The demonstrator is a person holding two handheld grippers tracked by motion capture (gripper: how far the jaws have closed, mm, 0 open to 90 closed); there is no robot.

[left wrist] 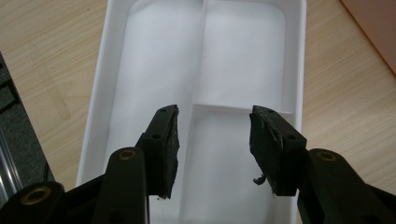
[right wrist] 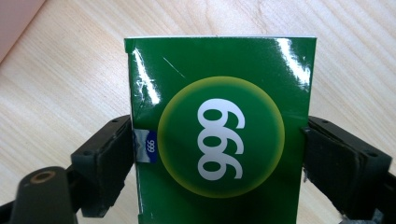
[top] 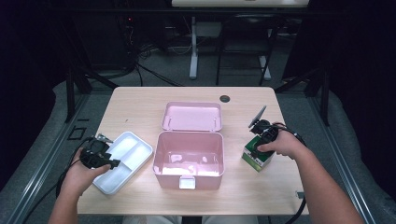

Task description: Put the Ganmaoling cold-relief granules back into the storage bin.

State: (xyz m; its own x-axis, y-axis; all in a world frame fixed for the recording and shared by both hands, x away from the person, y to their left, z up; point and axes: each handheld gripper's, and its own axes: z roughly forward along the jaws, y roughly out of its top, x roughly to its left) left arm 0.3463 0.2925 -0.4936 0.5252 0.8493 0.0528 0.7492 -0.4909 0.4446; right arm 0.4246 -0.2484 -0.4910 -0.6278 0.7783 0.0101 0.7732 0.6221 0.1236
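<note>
1. A glossy green cardboard box [right wrist: 219,130] w/ a yellow-ringed circle and white "999" print is seen between the jaws of the right gripper [right wrist: 217,158] in the right gripper view. Both pads are set against the box's side faces, i.e. the box is gripped across its width, jaws wide.
2. A small blue-and-white label is seen at the box's left edge, right beside the left pad.
3. In the high view the green box [top: 257,156] is found on the light wood-grain desk [top: 140,100], near the right edge, well apart from the other items. It is covered in part by the right gripper [top: 259,145], held from above by the person's right hand [top: 280,143]. The box appears to rest on the desk; a lift can't be confirmed.
4. A pale pink plastic storage box [top: 188,158] w/ its hinged lid [top: 192,116] laid open toward the far side is placed at desk centre. The interior looks bare; a white latch is seen on the near wall.
5. A white rectangular plastic tray [top: 126,154] w/ dividers is placed left of the pink box, just beside it, set at an angle.
6. The left gripper [top: 99,156] is held over the tray's near-left end by the left hand [top: 81,175]. In the left gripper view its jaws are spread wide above the white tray [left wrist: 299,60], w/ nothing between them; left gripper [left wrist: 212,149] empty.
7. Contact between left gripper and tray can't be told.
</note>
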